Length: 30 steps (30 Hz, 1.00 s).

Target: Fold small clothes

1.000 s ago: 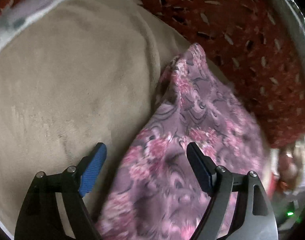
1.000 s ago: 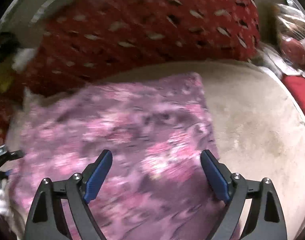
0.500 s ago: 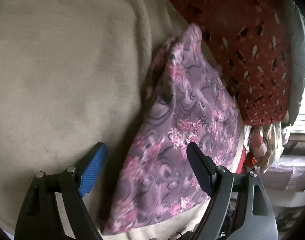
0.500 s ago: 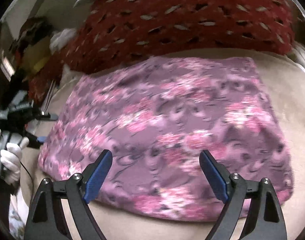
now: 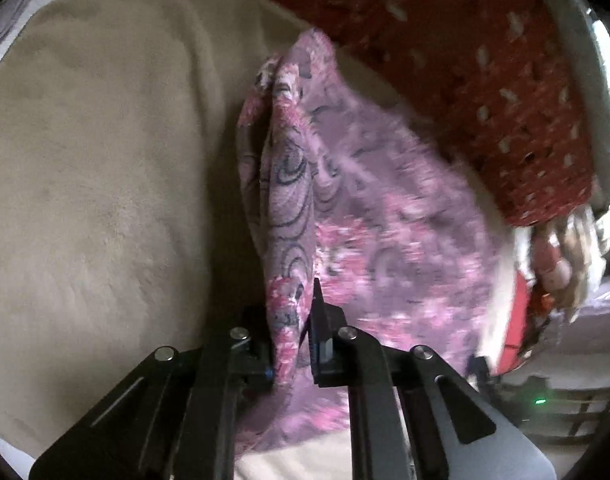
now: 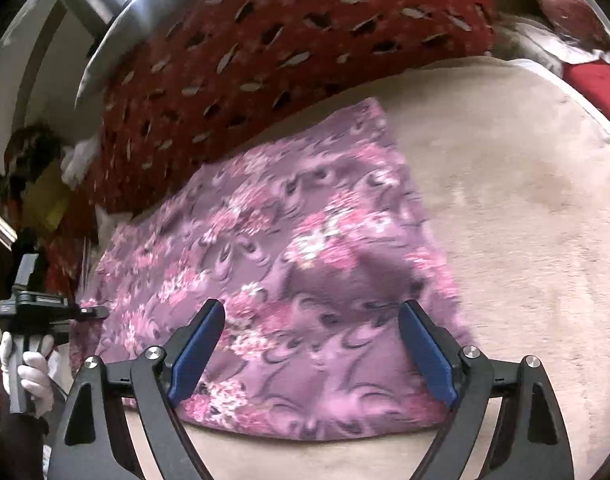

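left tongs just clenched on floral cloth edge | right tongs released above cloth

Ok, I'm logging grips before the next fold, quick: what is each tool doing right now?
Left tool: has just closed, pinching an edge of the purple floral cloth.
Right tool: open, over the cloth, gripping nothing.

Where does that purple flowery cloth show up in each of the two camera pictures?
Left wrist view: the purple flowery cloth fills centre-right, its near edge pinched in the left gripper.
Right wrist view: the cloth lies spread across the centre.
Shared landmark: the red patterned blanket beyond it.
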Tool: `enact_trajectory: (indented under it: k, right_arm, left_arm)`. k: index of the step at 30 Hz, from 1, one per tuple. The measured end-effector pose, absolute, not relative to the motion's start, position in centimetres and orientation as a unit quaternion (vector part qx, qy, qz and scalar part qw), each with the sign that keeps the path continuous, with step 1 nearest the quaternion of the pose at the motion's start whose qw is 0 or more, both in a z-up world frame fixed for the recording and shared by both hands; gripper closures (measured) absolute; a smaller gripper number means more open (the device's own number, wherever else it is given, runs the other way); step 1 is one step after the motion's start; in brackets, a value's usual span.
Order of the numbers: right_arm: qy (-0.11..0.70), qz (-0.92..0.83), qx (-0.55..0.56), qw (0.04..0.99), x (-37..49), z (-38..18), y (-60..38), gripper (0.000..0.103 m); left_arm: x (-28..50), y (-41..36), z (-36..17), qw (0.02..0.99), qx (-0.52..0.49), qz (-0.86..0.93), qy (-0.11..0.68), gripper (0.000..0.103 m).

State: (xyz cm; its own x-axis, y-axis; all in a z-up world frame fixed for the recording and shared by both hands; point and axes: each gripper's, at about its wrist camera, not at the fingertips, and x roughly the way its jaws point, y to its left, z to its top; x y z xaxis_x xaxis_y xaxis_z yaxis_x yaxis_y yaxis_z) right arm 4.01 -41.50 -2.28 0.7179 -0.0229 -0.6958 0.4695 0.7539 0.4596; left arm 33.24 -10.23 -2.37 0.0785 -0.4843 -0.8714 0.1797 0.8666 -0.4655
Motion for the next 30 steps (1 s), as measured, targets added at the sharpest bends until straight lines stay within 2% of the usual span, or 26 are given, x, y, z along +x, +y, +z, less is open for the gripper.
enact_trajectory:
  k: [7, 10, 16, 20, 25, 30]
  right_arm:
    - [0.330, -0.167, 0.314, 0.874, 2.3, -2.5, -43.7, 0.012]
    - [0.348, -0.173, 0.303, 0.870, 2.7, -4.3, -44.5, 0.013]
    - [0.316, -0.150, 0.277, 0.895, 2.3, -5.4, -44.0, 0.004]
    - [0.288, -0.127, 0.305, 0.899, 1.4, -5.6, -44.8, 0.003]
    - [0.273, -0.115, 0.318, 0.901, 0.9, -5.6, -45.0, 0.003]
    - [0.269, -0.113, 0.320, 0.901, 0.7, -5.6, -45.0, 0.003]
  left_arm:
    - [30.7, -13.6, 2.0, 0.728, -0.135, -0.253, 0.622, 0.094]
    - [29.7, -15.7, 2.9, 0.730, -0.124, -0.255, 0.622, 0.096]
    - [27.5, -20.6, 4.5, 0.728, -0.096, -0.266, 0.624, 0.096]
    - [25.8, -24.5, 5.2, 0.724, -0.078, -0.287, 0.623, 0.098]
    - [23.9, -29.2, 4.2, 0.707, -0.056, -0.310, 0.633, 0.099]
    - [23.0, -33.8, 0.0, 0.689, -0.023, -0.306, 0.657, 0.099]
